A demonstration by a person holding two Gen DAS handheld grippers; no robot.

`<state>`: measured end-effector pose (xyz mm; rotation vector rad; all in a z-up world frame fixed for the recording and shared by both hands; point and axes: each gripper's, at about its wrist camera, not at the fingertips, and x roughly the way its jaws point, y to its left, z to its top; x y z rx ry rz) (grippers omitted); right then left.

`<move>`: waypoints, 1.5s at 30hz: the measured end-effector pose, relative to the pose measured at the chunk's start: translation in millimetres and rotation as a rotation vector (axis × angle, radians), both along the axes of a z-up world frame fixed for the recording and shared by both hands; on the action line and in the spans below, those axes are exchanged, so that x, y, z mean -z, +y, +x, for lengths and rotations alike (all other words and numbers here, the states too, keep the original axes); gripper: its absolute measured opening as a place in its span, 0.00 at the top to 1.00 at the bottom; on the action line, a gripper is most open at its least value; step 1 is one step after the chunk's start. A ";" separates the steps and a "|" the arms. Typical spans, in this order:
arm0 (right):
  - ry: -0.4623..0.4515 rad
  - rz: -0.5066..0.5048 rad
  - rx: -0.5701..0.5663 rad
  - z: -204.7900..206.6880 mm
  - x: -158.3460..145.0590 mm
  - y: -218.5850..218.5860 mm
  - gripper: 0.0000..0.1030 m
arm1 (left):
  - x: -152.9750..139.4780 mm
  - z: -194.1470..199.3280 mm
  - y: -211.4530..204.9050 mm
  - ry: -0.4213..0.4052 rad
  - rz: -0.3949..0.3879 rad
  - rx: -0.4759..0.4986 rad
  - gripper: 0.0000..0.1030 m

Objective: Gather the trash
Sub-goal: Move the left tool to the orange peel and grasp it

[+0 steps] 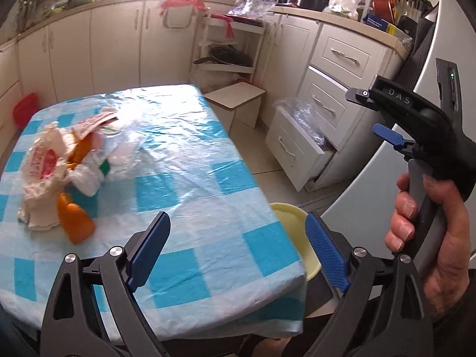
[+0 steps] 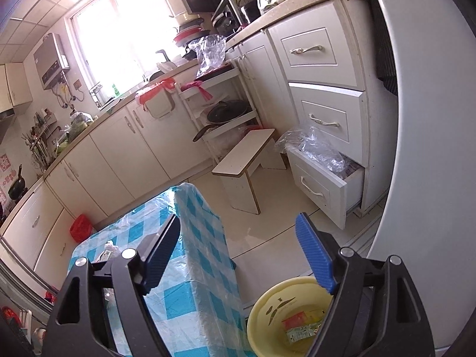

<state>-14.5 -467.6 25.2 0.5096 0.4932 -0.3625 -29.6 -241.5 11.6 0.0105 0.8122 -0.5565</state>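
A heap of trash (image 1: 62, 160) lies on the left of the blue-checked table (image 1: 190, 178): crumpled paper bags, white plastic and an orange wrapper (image 1: 76, 223). My left gripper (image 1: 238, 250) hovers open over the table's near right part, with nothing between its fingers. A yellow basin (image 1: 293, 229) sits below the table's right edge; in the right wrist view the basin (image 2: 267, 309) holds a red and green wrapper (image 2: 300, 325). My right gripper (image 2: 239, 253) is open and empty above the basin and the table corner. A hand holds that right gripper (image 1: 369, 116) at the right of the left wrist view.
A white stool (image 2: 244, 157) stands on the floor beyond the table. The bottom drawer (image 2: 318, 190) is pulled out, with clear plastic bags in it. A shelf rack with pans (image 2: 226, 113) stands against the cabinets. A white fridge (image 2: 431, 148) fills the right side. A red item (image 2: 80, 227) lies on the floor.
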 end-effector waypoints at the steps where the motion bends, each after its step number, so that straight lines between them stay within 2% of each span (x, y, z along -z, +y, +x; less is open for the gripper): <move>1: 0.007 -0.001 -0.009 3.6 0.8 2.9 0.25 | -0.4 0.4 12.2 -0.006 0.003 -0.025 0.14; 7: 0.037 -0.010 -0.063 19.1 7.2 25.5 0.25 | 3.1 13.5 92.5 -0.004 -0.002 -0.227 0.14; 11: 0.056 -0.021 -0.096 27.7 12.0 39.8 0.24 | 11.6 24.3 127.3 -0.002 0.002 -0.315 0.14; 15: 0.071 -0.021 -0.124 35.5 16.0 50.0 0.24 | 16.8 32.1 139.0 -0.028 0.033 -0.344 0.14; 20: 0.084 -0.027 -0.152 41.3 19.9 59.1 0.24 | 27.0 45.8 134.4 -0.043 0.089 -0.313 0.14; 26: 0.086 -0.016 -0.169 43.3 21.5 62.2 0.24 | 41.5 67.8 122.0 -0.015 0.135 -0.303 0.14; 29: 0.087 -0.015 -0.178 45.1 21.6 63.7 0.24 | 47.2 75.6 116.2 -0.010 0.167 -0.297 0.20; 32: 0.089 -0.013 -0.187 47.2 22.1 66.1 0.23 | 54.5 83.5 114.2 0.018 0.184 -0.288 0.36; 34: 0.090 -0.013 -0.192 48.1 22.3 67.4 0.23 | 60.8 87.0 115.8 0.043 0.180 -0.284 0.53; 39: 0.093 -0.013 -0.200 49.7 23.1 69.9 0.23 | 62.6 85.2 121.8 0.060 0.126 -0.265 0.74; 40: 0.095 -0.013 -0.201 50.0 23.3 70.3 0.23 | 61.7 84.0 123.0 0.058 0.120 -0.265 0.78; 45: 0.100 -0.018 -0.206 50.1 24.2 71.6 0.23 | 55.9 73.0 133.2 0.049 0.074 -0.255 0.80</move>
